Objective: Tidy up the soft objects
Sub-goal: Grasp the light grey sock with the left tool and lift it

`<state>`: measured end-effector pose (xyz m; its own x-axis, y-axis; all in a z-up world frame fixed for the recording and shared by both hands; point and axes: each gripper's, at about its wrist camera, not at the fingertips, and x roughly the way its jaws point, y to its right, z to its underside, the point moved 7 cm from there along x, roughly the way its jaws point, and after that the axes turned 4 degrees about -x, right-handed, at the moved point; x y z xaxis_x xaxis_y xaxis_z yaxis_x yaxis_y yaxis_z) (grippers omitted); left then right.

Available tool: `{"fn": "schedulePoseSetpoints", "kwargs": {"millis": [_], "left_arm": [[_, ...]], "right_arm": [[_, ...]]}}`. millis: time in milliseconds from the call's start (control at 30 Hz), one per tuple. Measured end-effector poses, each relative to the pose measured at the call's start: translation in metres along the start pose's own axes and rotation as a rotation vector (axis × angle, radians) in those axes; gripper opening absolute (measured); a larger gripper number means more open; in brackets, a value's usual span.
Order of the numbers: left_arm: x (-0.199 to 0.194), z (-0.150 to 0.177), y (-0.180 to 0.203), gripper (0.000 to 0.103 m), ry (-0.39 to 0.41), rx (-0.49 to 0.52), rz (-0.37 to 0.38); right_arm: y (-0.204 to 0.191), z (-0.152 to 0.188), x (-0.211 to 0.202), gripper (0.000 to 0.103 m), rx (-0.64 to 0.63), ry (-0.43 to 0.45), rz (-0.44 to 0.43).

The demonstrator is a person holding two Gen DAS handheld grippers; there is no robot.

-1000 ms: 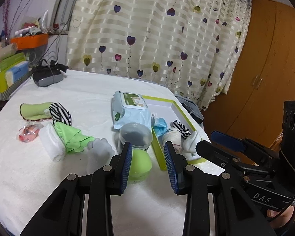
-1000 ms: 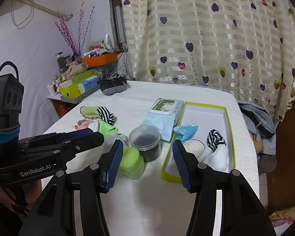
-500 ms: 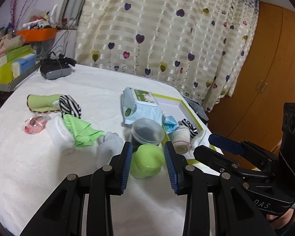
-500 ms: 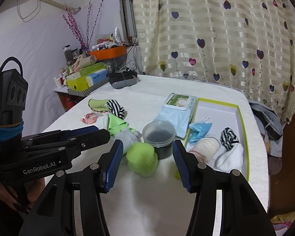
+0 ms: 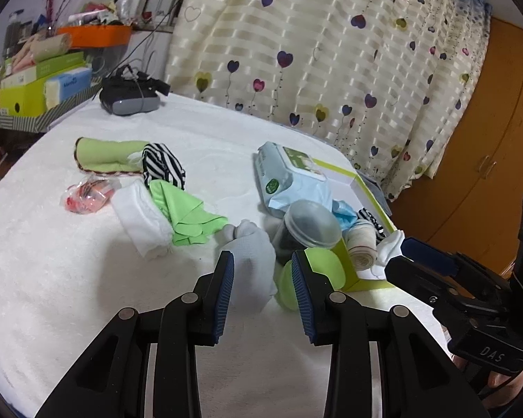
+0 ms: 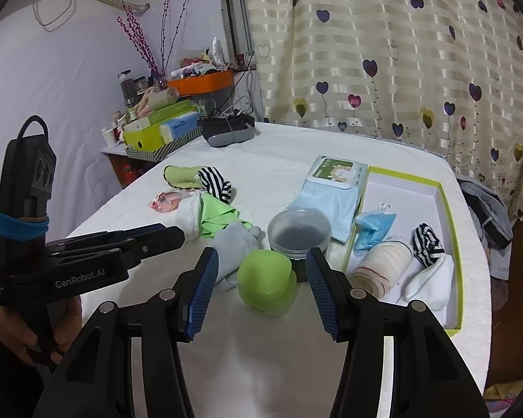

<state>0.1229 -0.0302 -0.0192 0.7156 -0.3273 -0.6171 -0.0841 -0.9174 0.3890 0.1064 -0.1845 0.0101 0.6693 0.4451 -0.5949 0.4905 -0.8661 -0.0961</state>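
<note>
Soft items lie on the white table: a grey sock, a green cloth, a white sock, a striped sock and a green pouch. A green-rimmed box holds a beige roll, a white sock, a striped sock and a blue mask. My left gripper is open, just in front of the grey sock. My right gripper is open, around a green lidded tub without touching it.
A dark round jar stands behind the green tub. A wet-wipes pack lies beside the box. A pink plastic packet lies at the left. A black device and stacked boxes sit at the far edge.
Both grippers have moved forward and lower toward the table. The left view has swung left, so the grey sock now sits between its fingers instead of the green tub.
</note>
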Motion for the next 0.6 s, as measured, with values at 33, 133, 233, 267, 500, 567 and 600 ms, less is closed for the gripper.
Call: {"fn": "schedulePoseSetpoints", "kwargs": {"millis": [33, 133, 233, 267, 500, 567, 600], "left_arm": [[0.002, 0.0, -0.001, 0.036, -0.004, -0.001, 0.0], [0.012, 0.002, -0.002, 0.039, -0.025, -0.001, 0.002], [0.027, 0.003, -0.005, 0.039, -0.054, -0.007, -0.001], [0.033, 0.004, -0.006, 0.039, -0.067, -0.01, 0.004], [0.065, 0.009, -0.014, 0.04, -0.15, -0.055, 0.024], [0.071, 0.01, -0.016, 0.04, -0.165, -0.066, 0.022], [0.074, 0.011, -0.016, 0.04, -0.171, -0.069, 0.021]], "right_arm": [[0.0, 0.0, 0.001, 0.053, -0.001, -0.001, -0.001], [0.001, -0.001, 0.004, 0.053, -0.002, -0.003, -0.003], [0.0, -0.001, 0.005, 0.053, -0.001, -0.003, -0.001], [0.0, -0.001, 0.005, 0.053, -0.001, -0.003, -0.001], [0.006, -0.003, 0.015, 0.053, 0.007, -0.013, -0.002], [0.009, -0.004, 0.018, 0.053, 0.008, -0.014, -0.003], [0.009, -0.004, 0.019, 0.053, 0.008, -0.015, -0.005]]}}
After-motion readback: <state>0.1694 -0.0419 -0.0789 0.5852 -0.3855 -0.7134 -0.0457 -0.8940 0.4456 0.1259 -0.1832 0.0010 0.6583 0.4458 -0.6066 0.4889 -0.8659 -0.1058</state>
